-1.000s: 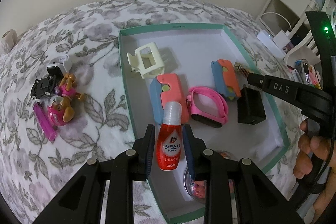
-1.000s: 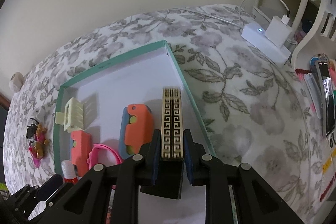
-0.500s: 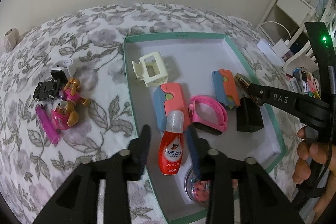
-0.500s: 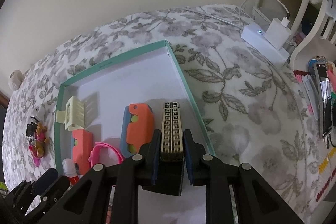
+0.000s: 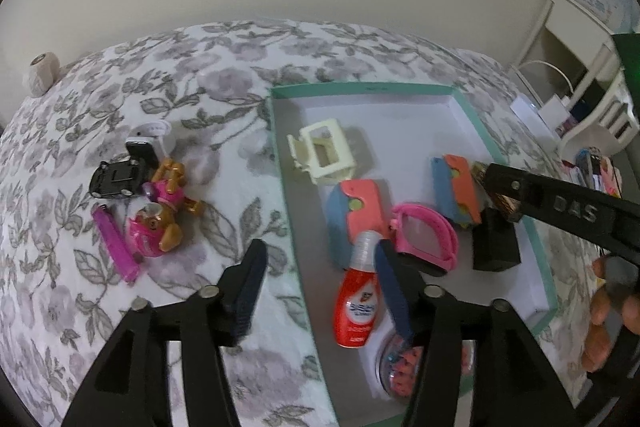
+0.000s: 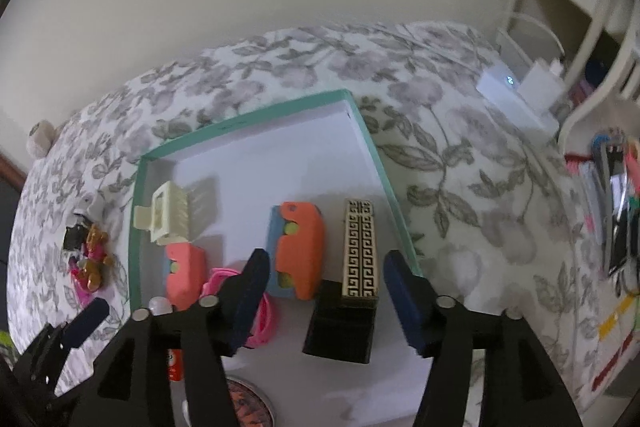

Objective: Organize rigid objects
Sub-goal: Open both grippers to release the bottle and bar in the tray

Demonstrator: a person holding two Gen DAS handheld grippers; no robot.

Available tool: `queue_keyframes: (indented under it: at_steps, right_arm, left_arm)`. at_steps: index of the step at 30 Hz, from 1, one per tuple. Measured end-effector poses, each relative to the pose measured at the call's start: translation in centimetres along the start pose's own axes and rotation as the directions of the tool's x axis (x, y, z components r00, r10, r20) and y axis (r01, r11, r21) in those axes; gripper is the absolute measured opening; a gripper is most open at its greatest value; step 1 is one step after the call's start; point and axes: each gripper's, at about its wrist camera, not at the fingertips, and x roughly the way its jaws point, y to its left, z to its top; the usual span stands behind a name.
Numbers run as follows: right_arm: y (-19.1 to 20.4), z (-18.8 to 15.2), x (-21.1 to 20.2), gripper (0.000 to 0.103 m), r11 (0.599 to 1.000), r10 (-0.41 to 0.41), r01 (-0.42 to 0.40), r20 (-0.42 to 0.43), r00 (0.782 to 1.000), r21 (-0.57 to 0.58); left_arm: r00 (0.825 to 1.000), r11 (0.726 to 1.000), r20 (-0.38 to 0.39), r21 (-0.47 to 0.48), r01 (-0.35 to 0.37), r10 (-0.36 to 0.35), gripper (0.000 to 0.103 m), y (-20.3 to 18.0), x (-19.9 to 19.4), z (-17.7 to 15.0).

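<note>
A teal-rimmed white tray [image 5: 516, 171] lies on the floral bedspread. The red bottle [image 5: 357, 301] lies in it near the front. My left gripper [image 5: 320, 279] is open above the tray's left edge, its right finger beside the bottle. In the right wrist view, the gold patterned bar [image 6: 360, 251] lies in the tray [image 6: 248, 119] with its near end on a black box [image 6: 342, 327]. My right gripper [image 6: 324, 291] is open around them, empty.
In the tray are a cream hair clip [image 5: 322, 157], two orange-blue toys [image 5: 354, 215] [image 5: 456, 189], a pink band [image 5: 426, 237] and a round jar [image 5: 400, 367]. On the bedspread to the left lie a toy dog [image 5: 158, 215], purple lighter [image 5: 114, 245] and black car [image 5: 118, 177].
My left gripper let go of the red bottle, opened and shifted left. My right gripper opened and released the gold bar, which now rests in the tray.
</note>
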Motion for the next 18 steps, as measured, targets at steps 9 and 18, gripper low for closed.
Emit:
queue_keyframes:
  at_steps: [9, 18]
  right_arm:
    - [3.1, 0.5, -1.8, 0.100, 0.995, 0.013, -0.006, 0.059, 0.998, -0.104]
    - [6.1, 0.0, -1.9, 0.103, 0.984, 0.054, -0.038, 0.090, 0.994, -0.173]
  left_arm:
    - [0.999, 0.992, 0.035, -0.119, -0.035, 0.040, 0.084, 3.1, -0.2, 0.5]
    - [0.991, 0.971, 0.052, -0.213, -0.111, 0.125, 0.099, 6.1, -0.5, 0.9]
